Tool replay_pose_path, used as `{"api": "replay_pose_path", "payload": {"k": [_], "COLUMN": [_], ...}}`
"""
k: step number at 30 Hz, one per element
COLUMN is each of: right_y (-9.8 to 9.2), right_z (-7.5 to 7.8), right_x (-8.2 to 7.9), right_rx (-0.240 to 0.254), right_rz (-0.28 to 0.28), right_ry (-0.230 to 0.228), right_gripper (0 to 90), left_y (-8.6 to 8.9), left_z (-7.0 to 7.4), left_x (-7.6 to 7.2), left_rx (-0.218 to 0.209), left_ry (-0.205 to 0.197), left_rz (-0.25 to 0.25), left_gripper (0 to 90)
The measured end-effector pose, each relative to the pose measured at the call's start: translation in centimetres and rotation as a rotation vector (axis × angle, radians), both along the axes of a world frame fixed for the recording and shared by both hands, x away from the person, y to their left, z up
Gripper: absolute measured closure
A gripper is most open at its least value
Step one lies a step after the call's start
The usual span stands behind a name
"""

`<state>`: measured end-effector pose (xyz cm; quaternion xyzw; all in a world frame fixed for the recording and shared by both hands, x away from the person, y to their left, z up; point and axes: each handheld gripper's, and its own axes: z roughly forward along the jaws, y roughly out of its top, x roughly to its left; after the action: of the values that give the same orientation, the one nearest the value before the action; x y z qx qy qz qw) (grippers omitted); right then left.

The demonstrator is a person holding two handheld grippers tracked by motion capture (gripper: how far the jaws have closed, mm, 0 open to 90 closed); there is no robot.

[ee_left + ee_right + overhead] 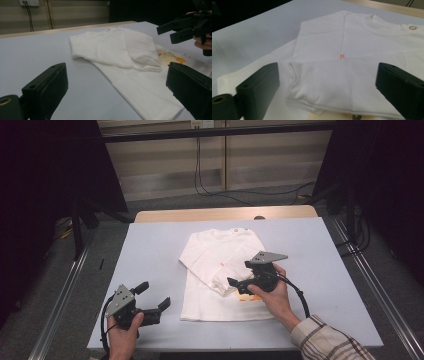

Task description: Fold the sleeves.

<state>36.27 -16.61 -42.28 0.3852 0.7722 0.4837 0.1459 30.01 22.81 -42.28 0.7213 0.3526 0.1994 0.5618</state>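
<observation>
Table [150, 250] is sitting in front of me, a pale lavender-grey top covering it, with a strip of bare wood [225, 213] showing along the far edge. One white shirt [215, 255] is lying flat on it, roughly centred, collar pointing away from me and hem toward me. A sleeve [212, 272] is lying folded across the chest, its cuff end resting on the front panel. A yellow-orange print [172, 58] is peeking out beside that folded sleeve. A small button [411, 27] is sitting at the neckline. The rest of the top is lying smooth around the shirt.
</observation>
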Motion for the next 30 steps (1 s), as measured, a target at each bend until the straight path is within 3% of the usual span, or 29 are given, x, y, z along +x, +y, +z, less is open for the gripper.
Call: {"api": "replay_pose_path", "payload": {"k": [3,6,11,15,26,30], "right_y": [-0.3,-0.7,-1.6,-2.6,-5.0,-5.8], "right_z": [0.1,0.4,0.2,-0.1,0.3,0.4], "right_x": [-0.2,-0.4,-0.9,-1.4,-3.3,-4.2], "right_rx": [-0.007,-0.001,-0.004,0.027,0.045,0.054], "right_rz": [-0.012,-0.031,-0.068,-0.104,-0.209,-0.232], "right_ry": [-0.003,-0.004,-0.038,-0.077,-0.162,-0.170], "right_gripper": [7.9,5.0,6.5,5.7,4.8,4.4], "left_y": [0.0,0.1,0.2,0.2,0.1,0.2], "left_z": [0.0,0.1,0.1,0.1,0.1,0.1], "left_x": [0.0,-0.1,-0.1,-0.2,-0.3,-0.3], "left_rx": [0.007,0.004,-0.019,-0.044,-0.038,-0.039], "left_ry": [0.000,-0.017,-0.016,-0.023,-0.032,-0.025], "left_rz": [0.004,0.018,0.023,0.018,0.018,0.029], "left_gripper": [4.0,3.9,3.9,4.0,4.0,4.1]}}
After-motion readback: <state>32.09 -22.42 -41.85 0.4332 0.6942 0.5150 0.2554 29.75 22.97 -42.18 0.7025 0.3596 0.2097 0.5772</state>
